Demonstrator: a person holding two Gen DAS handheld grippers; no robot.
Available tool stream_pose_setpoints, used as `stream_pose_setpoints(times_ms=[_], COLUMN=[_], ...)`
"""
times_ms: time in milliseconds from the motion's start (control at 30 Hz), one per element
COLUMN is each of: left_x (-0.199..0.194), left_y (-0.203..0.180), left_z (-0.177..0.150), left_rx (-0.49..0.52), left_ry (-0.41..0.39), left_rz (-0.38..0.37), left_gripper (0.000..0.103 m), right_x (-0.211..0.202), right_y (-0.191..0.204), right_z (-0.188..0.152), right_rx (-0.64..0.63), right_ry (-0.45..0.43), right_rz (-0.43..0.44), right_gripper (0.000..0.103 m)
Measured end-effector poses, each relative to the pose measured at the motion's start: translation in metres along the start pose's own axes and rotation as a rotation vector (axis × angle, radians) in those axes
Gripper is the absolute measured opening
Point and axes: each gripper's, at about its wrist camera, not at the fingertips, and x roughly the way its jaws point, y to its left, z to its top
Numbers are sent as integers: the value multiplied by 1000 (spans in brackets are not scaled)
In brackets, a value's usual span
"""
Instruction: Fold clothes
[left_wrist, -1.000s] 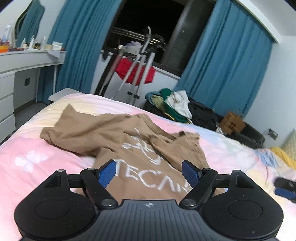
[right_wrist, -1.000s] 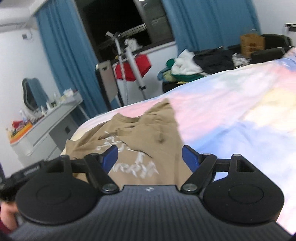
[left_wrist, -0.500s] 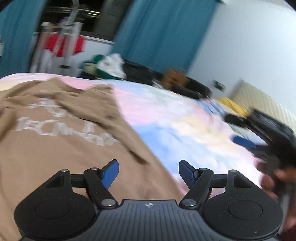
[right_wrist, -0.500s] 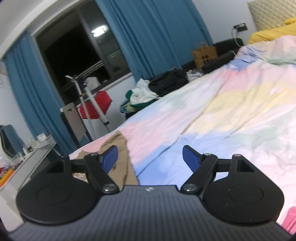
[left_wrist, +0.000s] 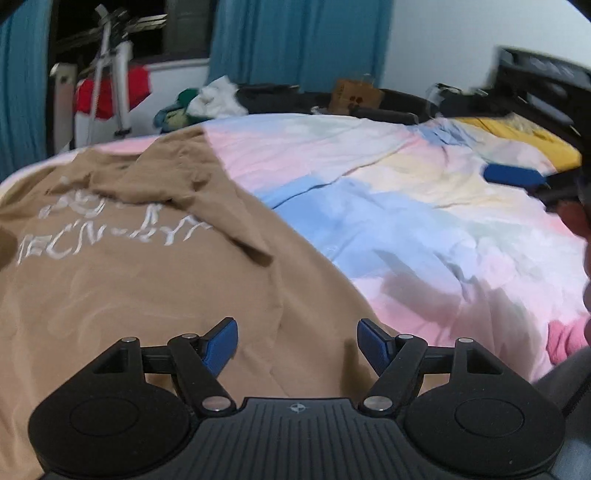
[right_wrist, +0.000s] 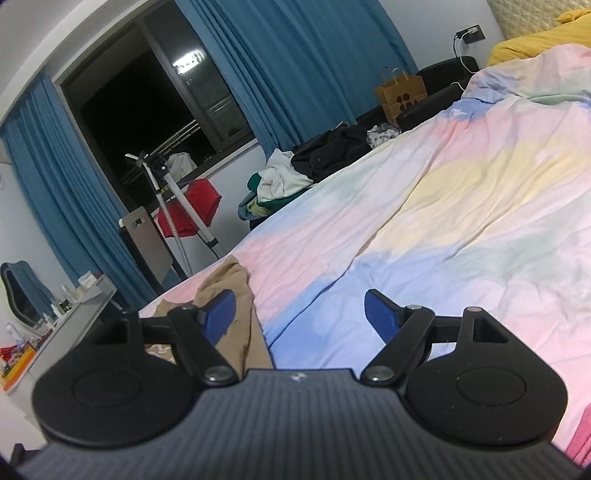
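We have folded nothing yet: the tan shirt (left_wrist: 140, 266) lies rumpled on the left of the pastel duvet (left_wrist: 424, 236). Our 2 tools, left gripper (left_wrist: 297, 343) and right gripper (right_wrist: 299, 314), stand spread and empty. Since a second ago the left gripper has swung right toward the shirt's near hem, jaws narrowing slightly; the right gripper has turned from shirt to bare bedding.

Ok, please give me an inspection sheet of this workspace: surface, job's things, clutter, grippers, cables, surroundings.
Surface: bed with pastel duvet, wrinkled.
Job's things: tan T-shirt with white lettering, spread out and crumpled, one sleeve folded over the print.
Clutter: pile of clothes beyond the bed; paper bag.
Grippers: left gripper open above the shirt's hem, nothing between the jaws; right gripper open above the duvet, beside the shirt's edge.
Cables: white cable from a wall socket.
Surroundings: blue curtains, dark window, drying rack, white dresser.
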Motion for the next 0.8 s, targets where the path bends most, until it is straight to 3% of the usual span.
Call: stream_pose_setpoints(times_ms=[233, 467, 533, 600, 700, 800], left_x=[4, 21, 23, 23, 20, 6], left_y=[-10, -17, -18, -18, -14, -3], left_z=[-6, -17, -21, -22, -21, -12], left_rx=[33, 63, 84, 100, 100, 41], left_ry=[10, 58, 47, 35, 23, 12], left_rz=[-21, 5, 3, -10, -20, -53], left_gripper=[78, 80, 71, 34, 8, 2], right_x=[-2, 1, 2, 3, 7, 8], right_y=[1, 5, 5, 5, 5, 5], right_z=[0, -2, -3, -3, -5, -5], right_rx=[2, -25, -28, -31, -37, -42], right_ry=[-2, 8, 11, 14, 25, 30], right_rz=[8, 2, -3, -8, -19, -27], right_gripper=[79, 79, 79, 79, 79, 79])
